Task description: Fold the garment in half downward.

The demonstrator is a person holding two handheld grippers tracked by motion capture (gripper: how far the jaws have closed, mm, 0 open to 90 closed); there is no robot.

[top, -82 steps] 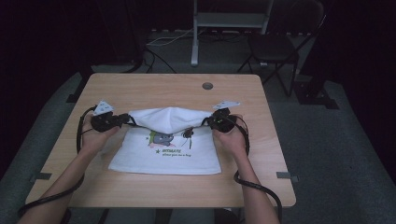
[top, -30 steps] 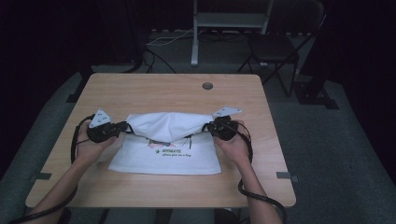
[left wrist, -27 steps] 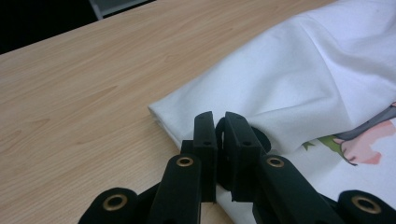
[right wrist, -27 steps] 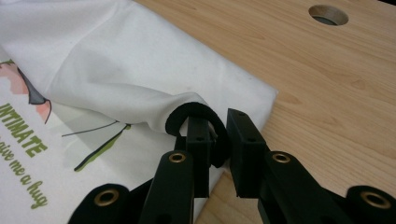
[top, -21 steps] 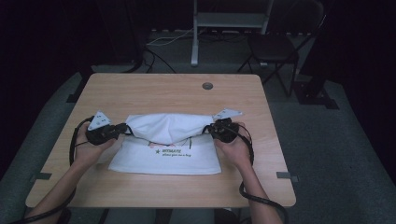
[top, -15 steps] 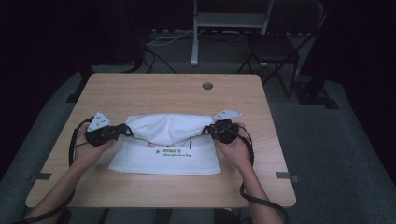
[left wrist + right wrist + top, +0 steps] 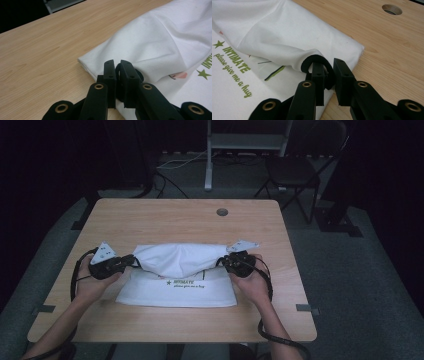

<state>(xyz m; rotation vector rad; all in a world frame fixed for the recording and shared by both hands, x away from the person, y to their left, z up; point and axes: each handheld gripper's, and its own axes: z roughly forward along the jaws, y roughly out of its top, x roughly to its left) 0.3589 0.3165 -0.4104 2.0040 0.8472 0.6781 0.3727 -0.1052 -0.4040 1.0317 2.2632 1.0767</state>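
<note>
A light wooden table (image 7: 165, 220) is seen from the high view, with a round cable hole (image 7: 222, 212) near its far edge. On the near half of the table a white printed garment (image 7: 176, 287) lies flat, and its far portion is drawn up and over toward the person as a soft fold (image 7: 177, 257), held at both ends. Green lettering (image 7: 235, 63) with a small star is printed on the flat lower layer.

The left gripper (image 7: 115, 72) is closed on the left end of the fold, where a dark hem band is pinched between its jaws. The right gripper (image 7: 327, 75) is likewise clamped on the right end, with a dark hem loop (image 7: 315, 61) caught between the jaws; the loop bulges out above them.

The cloth is judged to be light, limp and thin: it sags between the two holds and creases freely, so no shape is kept on its own. It is not fragile, though thin fabric may slip from a shallow pinch. The firmer dark hem at each end is judged the best place to be held, well inside the jaws, with even tension kept across the fold.
</note>
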